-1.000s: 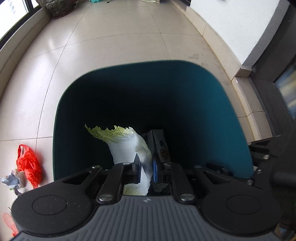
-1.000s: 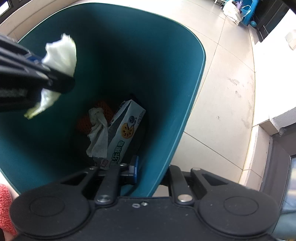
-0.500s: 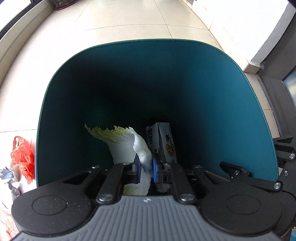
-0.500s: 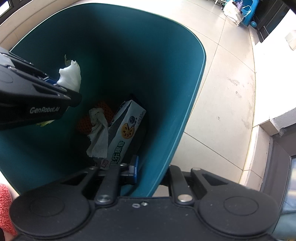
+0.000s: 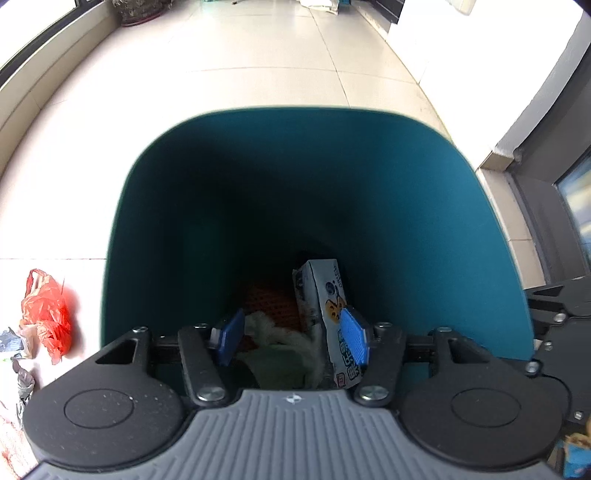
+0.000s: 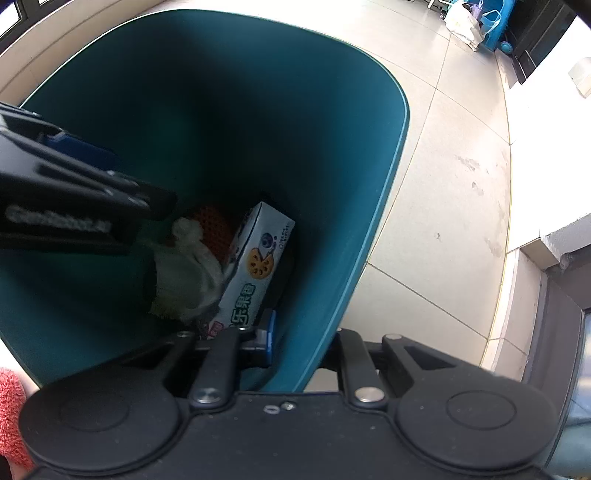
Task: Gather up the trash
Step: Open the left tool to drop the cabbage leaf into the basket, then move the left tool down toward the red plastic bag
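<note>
A teal trash bin (image 5: 406, 192) stands on the tiled floor; it also shows in the right wrist view (image 6: 258, 110). My left gripper (image 5: 291, 338) is open and empty over the bin's mouth. A cabbage leaf (image 6: 184, 273) lies at the bottom next to a white drink carton (image 6: 255, 266) and an orange mesh (image 6: 214, 229); the leaf also shows below my left gripper (image 5: 284, 354). My right gripper (image 6: 303, 339) is shut on the bin's wall, one finger inside and one outside.
A red plastic bag (image 5: 48, 310) and other scraps (image 5: 14, 343) lie on the floor left of the bin. A wall and dark door frame (image 5: 535, 155) stand to the right. A planter (image 5: 140, 9) sits far back.
My left gripper opened over the bin and let go of the cabbage leaf, which dropped to the bottom onto the other trash. The right gripper has not moved.
</note>
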Motion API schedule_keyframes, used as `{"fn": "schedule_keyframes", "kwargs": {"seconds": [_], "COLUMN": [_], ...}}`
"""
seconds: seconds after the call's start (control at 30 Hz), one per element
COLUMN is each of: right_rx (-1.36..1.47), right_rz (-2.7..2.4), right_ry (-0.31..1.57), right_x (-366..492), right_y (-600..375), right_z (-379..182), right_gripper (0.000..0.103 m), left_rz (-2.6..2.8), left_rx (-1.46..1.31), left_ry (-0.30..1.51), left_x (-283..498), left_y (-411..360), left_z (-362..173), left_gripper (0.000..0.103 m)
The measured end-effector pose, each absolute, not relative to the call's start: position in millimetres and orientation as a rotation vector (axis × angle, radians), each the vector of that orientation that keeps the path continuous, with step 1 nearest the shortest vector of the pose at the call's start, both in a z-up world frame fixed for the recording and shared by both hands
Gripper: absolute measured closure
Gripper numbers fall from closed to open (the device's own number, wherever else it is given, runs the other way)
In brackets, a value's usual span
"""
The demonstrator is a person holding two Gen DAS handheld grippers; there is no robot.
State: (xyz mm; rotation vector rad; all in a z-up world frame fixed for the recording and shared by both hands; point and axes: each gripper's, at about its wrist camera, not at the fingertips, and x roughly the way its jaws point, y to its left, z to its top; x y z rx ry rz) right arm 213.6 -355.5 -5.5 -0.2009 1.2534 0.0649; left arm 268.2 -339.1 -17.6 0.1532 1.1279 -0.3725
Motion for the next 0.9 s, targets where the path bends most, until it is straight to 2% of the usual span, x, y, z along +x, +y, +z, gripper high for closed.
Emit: {"fn": "schedule_keyframes", "kwargs": {"seconds": [0.57, 0.9], "right_rx": [-0.238, -0.247], "right_rz": [0.074, 0.051], "right_ry": [1.272, 1.288], "right_x": [217.7, 221.4], "right_y": [-345.6, -339.3], "right_z": [-7.1, -11.1], "right_gripper": [0.088, 0.091], "left_rz": [-0.308, -0.189], "left_rx": [0.105, 0.077], "left_ry": [0.995, 0.997], "left_x": [249.8, 258.3], "left_y": [-246.8, -173.2], "left_z": [78.7, 87.2], "left_gripper": [0.046, 0.046]}}
